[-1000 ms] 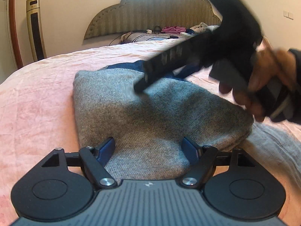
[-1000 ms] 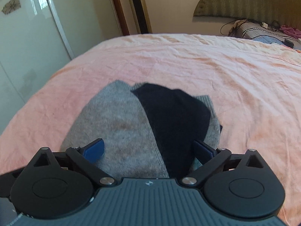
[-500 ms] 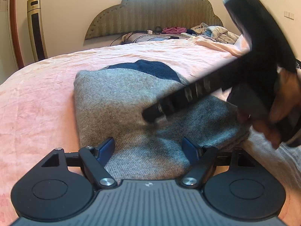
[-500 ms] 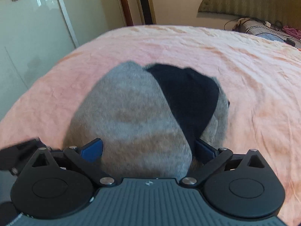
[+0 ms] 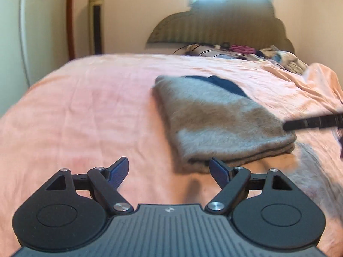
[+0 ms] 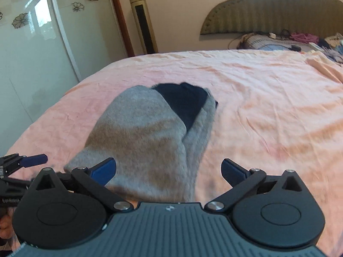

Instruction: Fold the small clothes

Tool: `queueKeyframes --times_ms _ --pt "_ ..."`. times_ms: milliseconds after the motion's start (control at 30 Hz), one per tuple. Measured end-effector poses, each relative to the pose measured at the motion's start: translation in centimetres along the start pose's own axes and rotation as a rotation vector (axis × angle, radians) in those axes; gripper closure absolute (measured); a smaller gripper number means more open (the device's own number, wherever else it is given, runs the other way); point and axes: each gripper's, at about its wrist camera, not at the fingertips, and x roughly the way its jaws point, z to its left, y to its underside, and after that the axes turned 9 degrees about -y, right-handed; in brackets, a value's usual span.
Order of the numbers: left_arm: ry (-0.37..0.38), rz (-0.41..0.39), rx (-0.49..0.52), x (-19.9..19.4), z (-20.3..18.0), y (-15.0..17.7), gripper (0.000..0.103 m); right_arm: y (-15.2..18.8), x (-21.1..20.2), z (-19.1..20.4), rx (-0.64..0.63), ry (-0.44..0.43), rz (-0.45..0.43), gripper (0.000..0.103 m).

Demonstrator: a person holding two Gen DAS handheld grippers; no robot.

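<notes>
A folded grey knit garment (image 5: 216, 120) with a dark navy part (image 5: 223, 84) at its far end lies on the pink bed sheet (image 5: 85, 117). My left gripper (image 5: 169, 172) is open and empty, just short of the garment's near edge and to its left. In the right wrist view the same garment (image 6: 145, 137) lies ahead with the navy part (image 6: 184, 102) at its far end. My right gripper (image 6: 168, 171) is open and empty over the garment's near end. A finger of the right gripper (image 5: 313, 121) shows at the right edge of the left wrist view.
A padded headboard (image 5: 220, 25) stands at the far end, with a pile of mixed clothes and cables (image 5: 235, 50) in front of it. A tall gold tower fan (image 6: 143, 23) and a glass sliding door (image 6: 32, 42) stand at the left. A loose grey fabric (image 5: 313, 171) lies right of the garment.
Both grippers have pulled back from the garment. The left gripper has shifted left, so the garment now lies to its right. The right gripper has swung out of the left view's centre.
</notes>
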Motion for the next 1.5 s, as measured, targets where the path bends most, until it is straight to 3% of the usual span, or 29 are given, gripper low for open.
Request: queueKeyframes --times_ms 100,167,233,300,367,567,1500 --pt "0.015 0.052 -0.022 0.5 -1.0 0.6 0.02 2.5 0.8 -0.3 0.061 0.058 0.059 0.0" --pt "0.017 0.081 0.006 1.0 -2.4 0.8 0.02 3.3 1.1 0.5 0.036 0.11 0.038 0.0" --pt "-0.022 0.107 0.033 1.9 -3.7 0.9 0.015 3.6 1.9 1.3 0.02 0.162 0.057 0.0" --pt "-0.044 0.097 0.054 2.1 -4.6 1.4 0.0 4.0 2.6 2.2 -0.021 0.222 0.071 0.0" --pt "-0.06 0.068 0.059 2.2 -4.9 2.0 0.0 4.3 2.7 2.9 -0.036 0.258 0.071 0.0" --pt "-0.064 0.069 0.049 2.0 -5.3 2.1 0.0 4.7 2.7 2.6 -0.026 0.258 0.012 0.0" --pt "-0.074 0.074 0.033 2.1 -4.9 1.8 0.0 4.9 2.8 2.7 -0.026 0.266 0.001 0.0"
